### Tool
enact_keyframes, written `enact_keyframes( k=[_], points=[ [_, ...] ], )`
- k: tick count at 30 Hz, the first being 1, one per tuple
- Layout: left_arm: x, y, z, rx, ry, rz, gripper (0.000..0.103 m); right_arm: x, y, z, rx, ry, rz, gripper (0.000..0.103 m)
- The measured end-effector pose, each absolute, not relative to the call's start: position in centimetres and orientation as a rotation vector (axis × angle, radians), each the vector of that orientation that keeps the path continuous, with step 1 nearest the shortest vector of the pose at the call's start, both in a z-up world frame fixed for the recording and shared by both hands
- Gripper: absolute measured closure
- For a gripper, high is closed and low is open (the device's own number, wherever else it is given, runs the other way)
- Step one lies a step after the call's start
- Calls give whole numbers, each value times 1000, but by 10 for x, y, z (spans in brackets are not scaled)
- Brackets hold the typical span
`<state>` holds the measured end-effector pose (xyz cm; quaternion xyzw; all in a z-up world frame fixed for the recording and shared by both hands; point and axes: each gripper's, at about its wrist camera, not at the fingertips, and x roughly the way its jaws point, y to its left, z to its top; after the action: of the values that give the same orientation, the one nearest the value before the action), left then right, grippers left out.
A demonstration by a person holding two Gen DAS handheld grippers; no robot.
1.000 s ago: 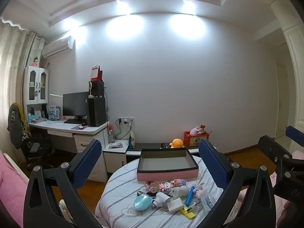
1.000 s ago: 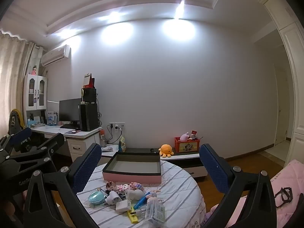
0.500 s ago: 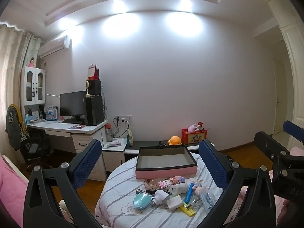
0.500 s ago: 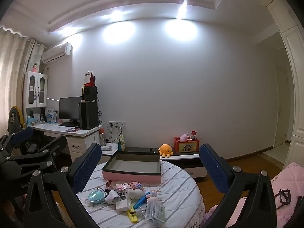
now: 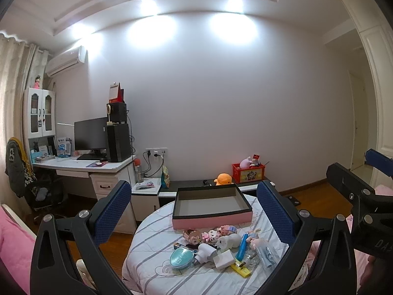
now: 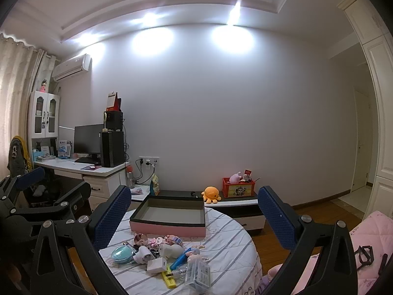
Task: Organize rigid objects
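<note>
A pile of small items lies on a round table with a striped cloth (image 5: 157,233) (image 6: 231,248): a teal round case (image 5: 181,258) (image 6: 120,255), a white charger block (image 5: 224,260) (image 6: 157,265), a blue tube (image 5: 242,243) (image 6: 180,260), a yellow stick (image 5: 242,269) (image 6: 169,279), small pink figures (image 5: 221,231) (image 6: 167,240). Behind them sits an empty pink tray with black rim (image 5: 211,220) (image 6: 169,227). My left gripper (image 5: 194,213) and right gripper (image 6: 194,216) both hang open above the table, holding nothing.
A desk with monitor and computer tower (image 5: 98,147) stands at the left, with a chair (image 5: 36,191) beside it. A low cabinet (image 6: 235,201) along the wall carries an orange plush and a red box. Pink bedding (image 6: 368,245) lies at right.
Both views have tilted slightly upward, so the table and its items sit lower in the frames. Both grippers stay open and empty.
</note>
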<state>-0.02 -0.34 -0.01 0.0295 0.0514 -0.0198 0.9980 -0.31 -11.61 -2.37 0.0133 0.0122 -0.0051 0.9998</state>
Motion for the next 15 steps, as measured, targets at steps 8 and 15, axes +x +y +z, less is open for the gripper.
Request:
enact_keyframes(
  k=[8, 15],
  points=[
    [0, -3, -1, 59, 102, -40, 0, -4, -116, -23, 26, 24, -14, 0],
    [-1, -3, 0, 58, 103, -41, 0, -4, -116, -23, 26, 25, -17, 0]
  ],
)
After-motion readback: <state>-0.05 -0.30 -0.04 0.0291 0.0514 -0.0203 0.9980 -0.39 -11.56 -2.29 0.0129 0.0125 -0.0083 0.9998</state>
